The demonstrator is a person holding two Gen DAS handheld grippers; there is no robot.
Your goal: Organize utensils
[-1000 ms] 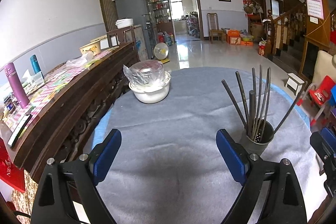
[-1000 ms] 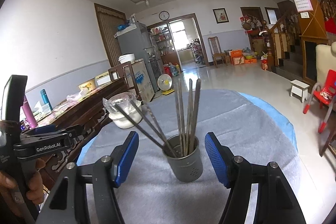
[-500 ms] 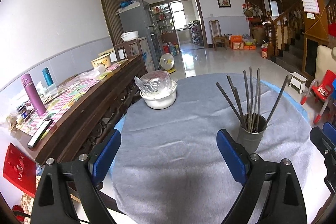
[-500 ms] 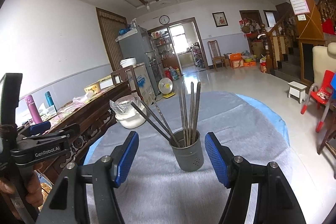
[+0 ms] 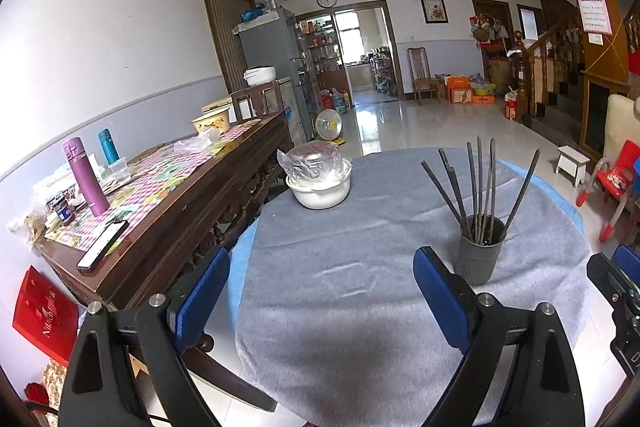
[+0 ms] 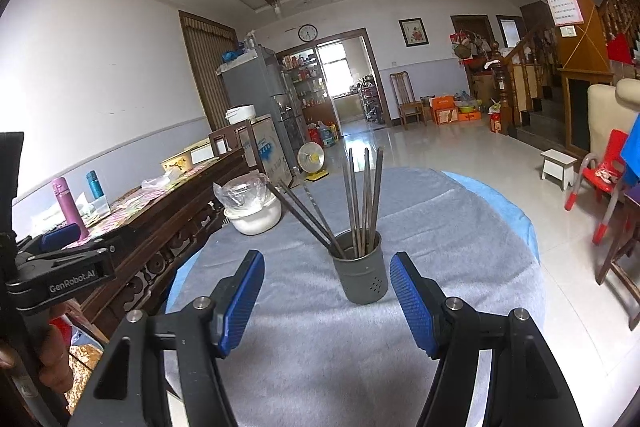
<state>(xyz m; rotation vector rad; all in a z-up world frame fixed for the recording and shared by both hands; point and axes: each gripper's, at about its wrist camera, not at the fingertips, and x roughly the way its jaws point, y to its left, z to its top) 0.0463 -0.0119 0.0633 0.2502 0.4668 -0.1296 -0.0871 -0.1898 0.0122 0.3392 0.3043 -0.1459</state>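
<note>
A grey metal utensil cup [image 5: 479, 253] [image 6: 361, 275] stands on the round table with its grey cloth [image 5: 360, 267] [image 6: 320, 347]. Several dark chopsticks [image 5: 478, 187] [image 6: 362, 199] stand upright and fanned out in it. My left gripper [image 5: 320, 291] is open and empty, above the near left part of the table, with the cup just beyond its right finger. My right gripper [image 6: 326, 297] is open and empty, just short of the cup, which sits between its blue pads [image 6: 412, 307]. The left gripper also shows in the right wrist view [image 6: 60, 259], at the left edge.
A white bowl covered with plastic film [image 5: 319, 181] [image 6: 252, 207] sits at the table's far left. A dark wooden sideboard [image 5: 160, 211] with bottles and a phone runs along the left. Red chairs [image 5: 616, 179] and a white stool [image 5: 573, 163] stand on the right.
Both grippers have drawn back and upward from the table, so the cup and bowl look smaller and farther off. Both stayed open. The cup and chopsticks have not moved.
</note>
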